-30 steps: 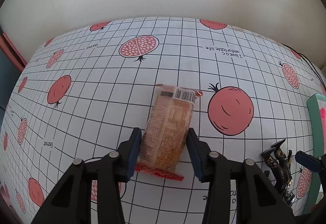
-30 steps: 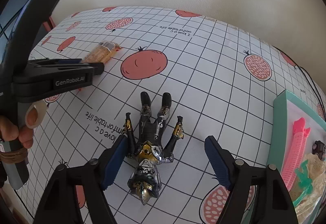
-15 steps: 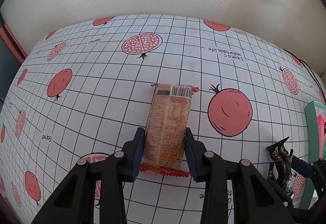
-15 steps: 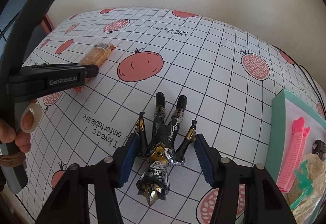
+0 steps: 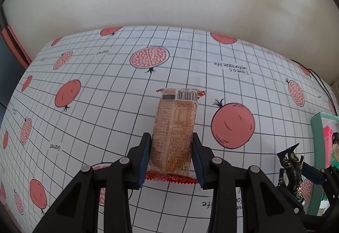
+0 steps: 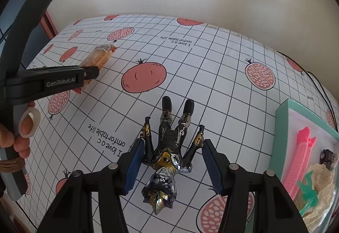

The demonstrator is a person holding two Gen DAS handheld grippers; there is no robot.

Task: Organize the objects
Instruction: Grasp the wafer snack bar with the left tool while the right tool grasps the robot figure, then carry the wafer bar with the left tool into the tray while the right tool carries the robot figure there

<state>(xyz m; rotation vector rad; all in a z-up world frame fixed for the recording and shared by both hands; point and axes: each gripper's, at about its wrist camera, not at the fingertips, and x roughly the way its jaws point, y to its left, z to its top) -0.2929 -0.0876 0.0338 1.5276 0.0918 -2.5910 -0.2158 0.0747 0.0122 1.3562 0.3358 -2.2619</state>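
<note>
— What has moved since a second ago?
— Both claws have narrowed. The left claw now presses its blue pads against the sides of the one snack packet, which lies flat on the counter. The right claw has drawn in around the one toy figure; its pads sit just beside the arms, a sliver apart.
— And around them?
— One teal tray at the right edge holds a pink hair clip, a green clip and some lace. A hand grips the left handle.
</note>
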